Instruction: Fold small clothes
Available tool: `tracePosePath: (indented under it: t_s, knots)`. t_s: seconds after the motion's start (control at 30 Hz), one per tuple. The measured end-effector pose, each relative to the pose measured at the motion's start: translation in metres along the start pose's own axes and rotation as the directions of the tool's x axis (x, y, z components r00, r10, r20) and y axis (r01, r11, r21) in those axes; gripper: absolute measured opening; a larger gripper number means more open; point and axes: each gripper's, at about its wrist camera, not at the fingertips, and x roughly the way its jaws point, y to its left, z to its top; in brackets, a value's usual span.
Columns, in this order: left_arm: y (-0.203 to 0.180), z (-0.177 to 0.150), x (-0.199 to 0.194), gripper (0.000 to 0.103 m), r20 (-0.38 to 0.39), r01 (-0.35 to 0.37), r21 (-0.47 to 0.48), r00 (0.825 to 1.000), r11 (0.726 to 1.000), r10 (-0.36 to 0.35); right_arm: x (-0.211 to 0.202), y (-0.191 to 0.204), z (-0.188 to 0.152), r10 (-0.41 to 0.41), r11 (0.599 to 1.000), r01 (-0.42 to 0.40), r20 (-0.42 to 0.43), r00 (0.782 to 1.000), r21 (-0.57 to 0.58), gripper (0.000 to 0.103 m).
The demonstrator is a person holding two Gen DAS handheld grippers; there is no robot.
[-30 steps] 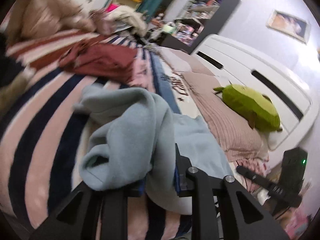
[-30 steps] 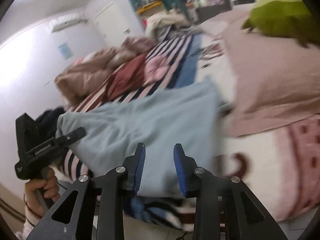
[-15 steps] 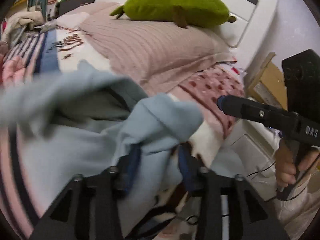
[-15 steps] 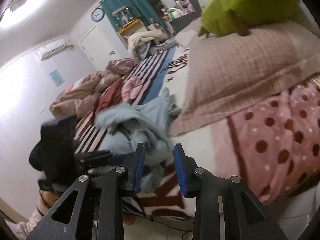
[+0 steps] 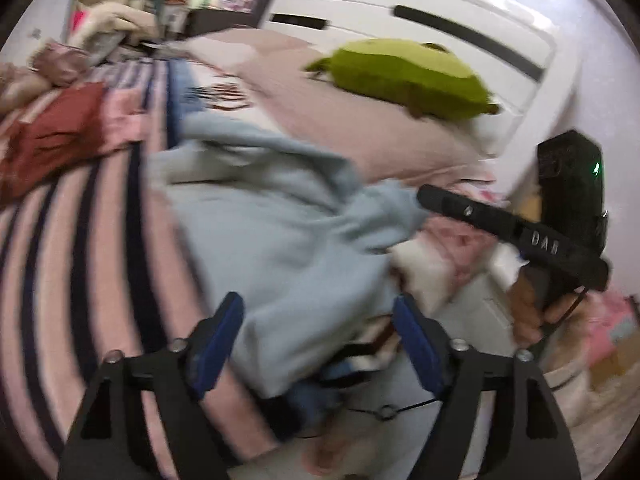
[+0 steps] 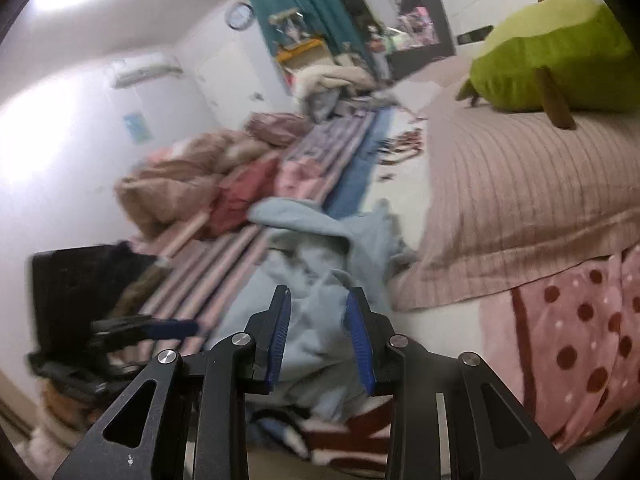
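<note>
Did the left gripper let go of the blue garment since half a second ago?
Yes. The left gripper now stands wide open, and the light blue garment lies loose on the striped blanket.

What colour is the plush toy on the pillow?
Lime green plush toy with brown parts; clearest in the right wrist view.

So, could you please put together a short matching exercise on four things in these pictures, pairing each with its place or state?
Things:
1. light blue garment
2. green plush toy
3. dark red garment
4. left gripper

Places or states:
A. lying on the pink pillow by the headboard
B. open, holding nothing
C. crumpled near the bed's edge, in front of both grippers
D. on the striped blanket, farther back

Pairs: 1-C, 2-A, 3-D, 4-B
</note>
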Motion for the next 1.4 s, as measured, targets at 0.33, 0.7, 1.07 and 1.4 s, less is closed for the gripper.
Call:
tracePosePath:
  t_s: [0.33, 0.7, 1.07, 1.4]
  knots:
    - [0.033, -0.020, 0.017, 0.077, -0.010, 0.064, -0.122, 0.998, 0.990, -0.066, 0.020, -0.010, -0.039, -0.004, 1.000, 0.005, -0.171, 0.985, 0.003, 0.007]
    - [0.078, -0.011, -0.019, 0.077, 0.124, 0.086, -0.190, 0.990, 0.978, -0.063, -0.012, 0.015, 0.020, -0.025, 0.991, 0.003, -0.156, 0.987, -0.136, 0.053]
    - [0.101, -0.008, -0.028, 0.077, 0.182, 0.073, -0.223, 0.983, 0.972, -0.032, 0.160, 0.062, 0.067, -0.226, 0.902, 0.077, -0.313, 0.922, -0.424, 0.070]
    - [0.094, -0.007, 0.002, 0.077, 0.116, 0.136, -0.208, 0.987, 0.969, -0.114, 0.146, -0.032, 0.098, -0.466, 0.868, 0.400, -0.203, 0.861, -0.293, 0.032]
